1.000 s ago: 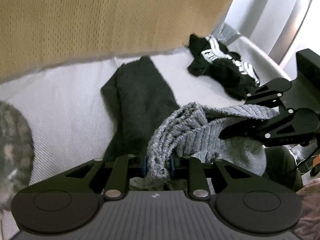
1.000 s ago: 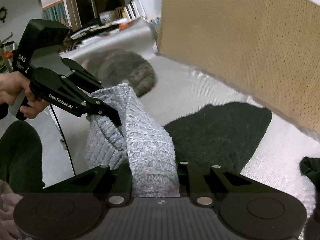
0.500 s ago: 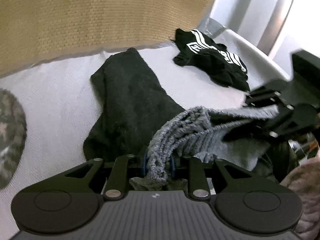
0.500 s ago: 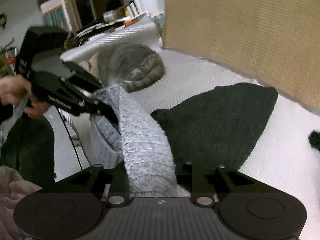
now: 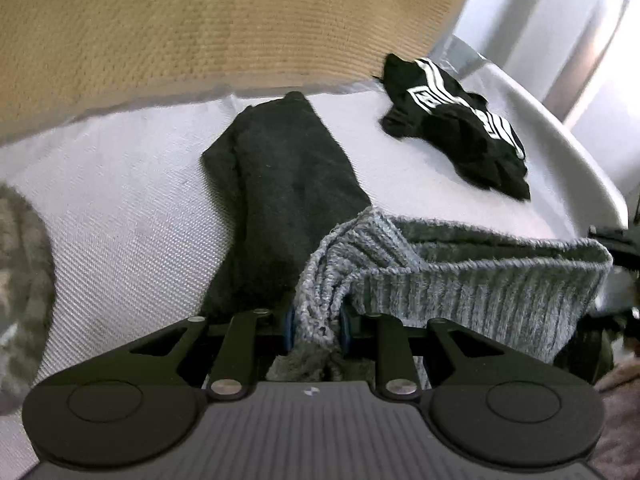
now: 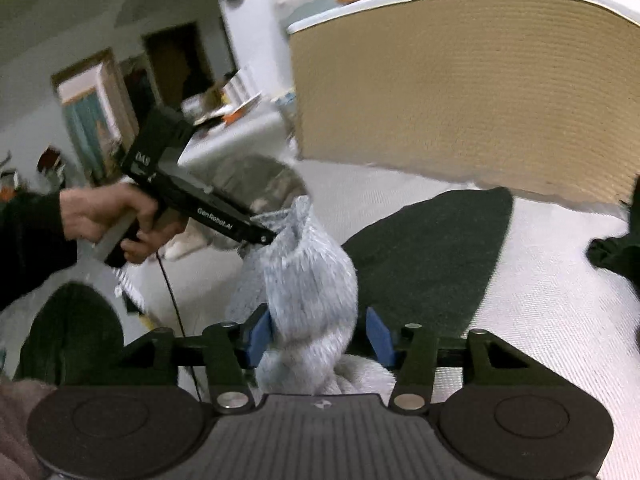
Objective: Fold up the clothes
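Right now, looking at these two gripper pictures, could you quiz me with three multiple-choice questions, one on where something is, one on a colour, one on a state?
1. Where does the dark grey garment lie?
A. flat on the white bed surface
B. hanging from a hook
C. inside a basket

2. What colour are the stripes on the black garment lying at the far side of the bed?
A. red
B. white
C. yellow

3. What is the left gripper doing?
A. open and empty
B. pinching the cat
C. shut on the light grey knit garment

Answers:
1 A, it lies spread on the white weave, below the tan headboard.
2 B, white bands show on the black cloth.
3 C, the knit is bunched between its blue-padded fingers, while the right gripper holds the other end.
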{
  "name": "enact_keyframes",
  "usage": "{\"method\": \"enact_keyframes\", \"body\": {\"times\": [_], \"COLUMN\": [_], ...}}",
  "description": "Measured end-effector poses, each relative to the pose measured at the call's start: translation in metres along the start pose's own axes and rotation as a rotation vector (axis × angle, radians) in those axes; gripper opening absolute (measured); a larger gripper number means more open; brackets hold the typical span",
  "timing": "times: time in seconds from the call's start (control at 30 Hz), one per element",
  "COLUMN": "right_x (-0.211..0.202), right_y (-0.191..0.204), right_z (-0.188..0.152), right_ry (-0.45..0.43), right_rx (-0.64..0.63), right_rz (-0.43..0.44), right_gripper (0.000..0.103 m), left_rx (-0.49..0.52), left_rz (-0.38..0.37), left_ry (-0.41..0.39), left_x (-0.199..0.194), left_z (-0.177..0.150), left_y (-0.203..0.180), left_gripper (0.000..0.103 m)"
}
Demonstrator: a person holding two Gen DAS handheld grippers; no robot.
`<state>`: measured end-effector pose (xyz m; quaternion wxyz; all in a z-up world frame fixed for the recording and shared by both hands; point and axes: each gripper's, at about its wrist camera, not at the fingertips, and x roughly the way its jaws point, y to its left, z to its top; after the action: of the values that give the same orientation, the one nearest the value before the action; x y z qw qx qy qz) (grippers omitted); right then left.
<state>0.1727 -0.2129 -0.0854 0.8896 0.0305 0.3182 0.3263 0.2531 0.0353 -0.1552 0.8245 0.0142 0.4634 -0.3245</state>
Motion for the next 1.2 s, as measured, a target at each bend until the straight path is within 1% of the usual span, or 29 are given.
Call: {"method": "enact_keyframes", "body": {"times": [0.1,0.17,0.23,0.27,0.4,0.47,0.53,0.57,0.6,0.63,0.67,0.73,0.77,0.87,0.93,0.97,1.07,1.1,1.13,1.17,1.2], "right_x": [-0.001,-0.001,-0.001,0.002,0.021,0.03,0.04,0.046,0.055,0.066,0.074,0.08,0.077,0.067,0.061,0.061,0.067,0.073,0.078,0.083,0.089], "right_y": [-0.005,-0.004,0.0,0.003,0.011,0.011,0.009,0.007,0.004,0.0,-0.003,-0.006,-0.01,-0.034,-0.053,-0.063,-0.087,-0.093,-0.1,-0.108,-0.116], "right_z": [-0.003,-0.006,-0.01,-0.013,-0.025,-0.028,-0.028,-0.028,-0.027,-0.026,-0.024,-0.02,-0.016,-0.005,0.002,0.006,0.014,0.016,0.017,0.017,0.016], "right_ry": [-0.002,0.001,0.028,0.042,0.08,0.07,0.046,0.035,0.061,0.098,0.12,0.096,0.077,-0.003,-0.039,-0.046,-0.048,-0.043,-0.04,-0.037,-0.029], "right_rx": [0.046,0.054,0.05,0.037,-0.008,-0.015,-0.015,-0.017,-0.006,0.009,0.029,0.047,0.072,0.185,0.244,0.266,0.308,0.334,0.363,0.393,0.427], "right_rz": [0.027,0.064,0.11,0.115,0.091,0.085,0.057,0.057,0.073,0.093,0.119,0.142,0.155,0.202,0.205,0.202,0.179,0.176,0.173,0.17,0.164], "right_gripper": [0.063,0.063,0.063,0.063,0.064,0.066,0.067,0.067,0.065,0.055,0.051,0.039,0.038,0.035,0.034,0.034,0.034,0.034,0.033,0.033,0.033], "left_rx": [-0.032,-0.066,-0.094,-0.099,-0.087,-0.086,-0.086,-0.087,-0.081,-0.076,-0.07,-0.06,-0.055,-0.086,-0.107,-0.126,-0.173,-0.188,-0.191,-0.193,-0.195], "left_rz": [-0.005,-0.013,-0.022,-0.025,-0.017,-0.014,-0.015,-0.018,-0.018,-0.018,-0.017,-0.014,-0.012,-0.066,-0.104,-0.104,-0.104,-0.105,-0.094,-0.081,-0.069], "left_ry": [0.011,0.011,0.006,0.004,0.004,0.006,0.005,0.004,0.003,0.003,0.0,-0.012,-0.021,-0.065,-0.095,-0.119,-0.192,-0.217,-0.224,-0.23,-0.236], "left_x": [0.008,0.011,0.011,0.011,0.013,0.014,0.014,0.014,0.013,0.012,0.011,0.007,0.004,-0.01,-0.02,-0.026,-0.047,-0.054,-0.058,-0.061,-0.064], "left_z": [0.0,-0.003,-0.005,-0.005,-0.004,-0.003,-0.003,-0.003,-0.003,-0.003,-0.002,-0.001,0.0,0.0,0.0,-0.002,-0.012,-0.016,-0.021,-0.025,-0.03], "left_y": [0.009,0.016,0.02,0.02,0.019,0.018,0.018,0.017,0.017,0.016,0.016,0.015,0.015,0.026,0.034,0.037,0.041,0.042,0.037,0.032,0.027], "left_gripper": [0.024,0.024,0.024,0.024,0.024,0.024,0.024,0.024,0.024,0.024,0.024,0.024,0.024,0.024,0.026,0.03,0.032,0.036,0.038,0.045,0.047]}}
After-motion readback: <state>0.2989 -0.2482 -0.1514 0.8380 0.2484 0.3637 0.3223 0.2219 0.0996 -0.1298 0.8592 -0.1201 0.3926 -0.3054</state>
